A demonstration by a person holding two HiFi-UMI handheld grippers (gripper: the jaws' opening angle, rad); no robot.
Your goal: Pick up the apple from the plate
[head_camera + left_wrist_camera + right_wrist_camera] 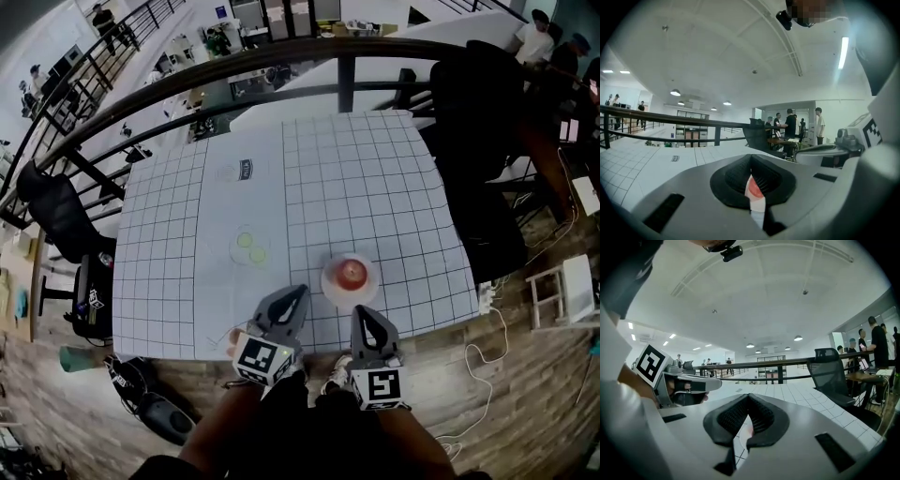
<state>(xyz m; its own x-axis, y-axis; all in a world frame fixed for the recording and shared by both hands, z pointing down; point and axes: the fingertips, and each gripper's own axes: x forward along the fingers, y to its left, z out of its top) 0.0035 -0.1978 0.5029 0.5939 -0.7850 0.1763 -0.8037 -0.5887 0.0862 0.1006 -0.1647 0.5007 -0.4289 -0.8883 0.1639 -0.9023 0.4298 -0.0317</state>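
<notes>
You're on the approach, with nothing lifted yet. The round red apple [352, 273] sits in the middle of the pale round plate [328, 282] on the white gridded worktop [375, 178]. It's just ahead of your right claw [363, 315] and a little to the right of your left claw [296, 294]. Both claws hover at the near edge, pads pressed together and empty. A red patch shows through the slit under the left claw's tips, and that's probably the apple. Next, I'd say spread one claw wide, bring it in around the fruit's sides, then squeeze and lift clear of the plate.
</notes>
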